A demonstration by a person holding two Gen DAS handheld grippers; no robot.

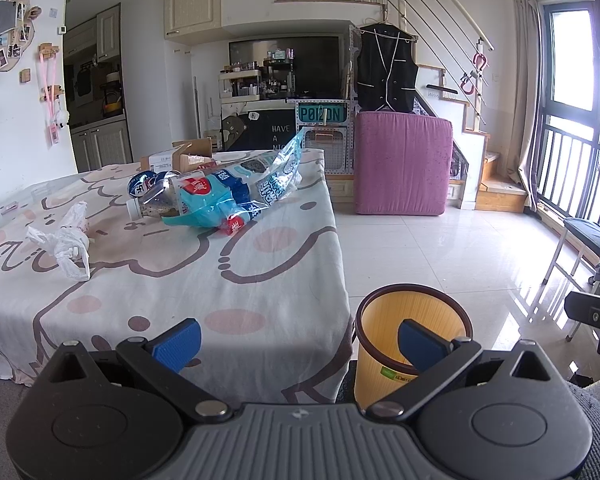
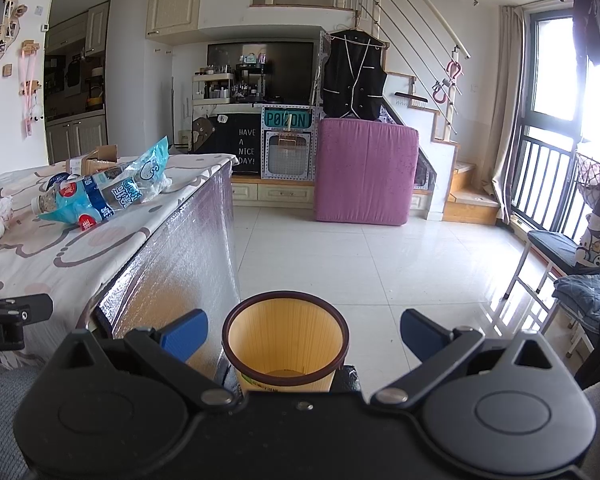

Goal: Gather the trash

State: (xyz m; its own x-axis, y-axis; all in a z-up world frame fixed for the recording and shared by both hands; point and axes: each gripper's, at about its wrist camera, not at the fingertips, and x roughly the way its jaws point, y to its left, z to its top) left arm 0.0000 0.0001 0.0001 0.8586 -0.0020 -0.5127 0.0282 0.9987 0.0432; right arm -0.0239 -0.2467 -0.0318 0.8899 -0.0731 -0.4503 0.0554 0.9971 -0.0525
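While both pairs of blue-padded jaws stand wide apart with nothing between them, the trash lies well ahead on the table. The left gripper (image 1: 300, 344) hangs low at the table's near edge, its left finger over the cloth and its right finger in front of the mouth of the bin (image 1: 414, 320). The right gripper (image 2: 303, 334) sits further right, its two fingers on either side of the bin (image 2: 286, 336), which looks empty as far as the view reaches down.

The bin is yellow-orange with a dark rim and stands on the white tiled floor (image 2: 380, 256) just beside the table's corner. The table (image 1: 180, 288) is covered by a cloth printed with pink and brown cartoon shapes; its side wall, in the right wrist view, is wrapped in shiny foil.

On the cloth, a crumpled white plastic bag (image 1: 66, 240) lies towards the left side. Further back and to its right lies a heap of trash: a clear plastic bottle (image 1: 156, 204) on its side with its white cap pointing left, touching a crumpled blue and white wrapper (image 1: 236, 192) that rises to a point at the back. Behind the heap sits an open cardboard box (image 1: 188, 156).

Beyond the table, a purple cushion (image 1: 402, 164) stands upright on the floor below a hanging black vest (image 1: 386, 68), beside a staircase.
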